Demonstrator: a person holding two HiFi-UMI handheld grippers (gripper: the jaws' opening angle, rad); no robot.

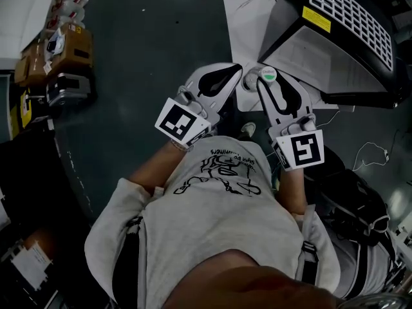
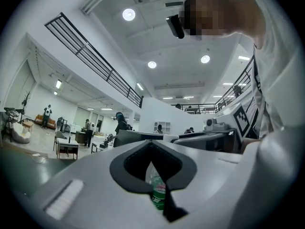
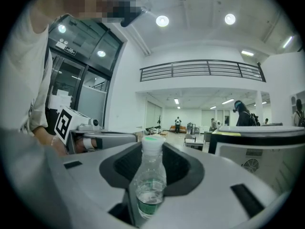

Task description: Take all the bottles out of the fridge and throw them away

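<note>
Two bottles, two grippers. The left gripper (image 1: 235,76) is closed on the left bottle (image 2: 158,194), whose green label shows in the narrow slit between its jaws. The right gripper (image 1: 265,82) is clamped on the right bottle (image 3: 150,175), clear, white-capped and upright. Both grippers are held side by side just before the person's chest, jaws pointing away from the body. A black cabinet (image 1: 347,31) with a white grille stands close ahead at right. Cardboard boxes (image 1: 64,44) lie on the floor (image 1: 148,56), well apart at left.

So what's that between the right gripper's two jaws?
A clear bottle with a white cap, upright, gripped by the right gripper; the right gripper view shows it.
</note>
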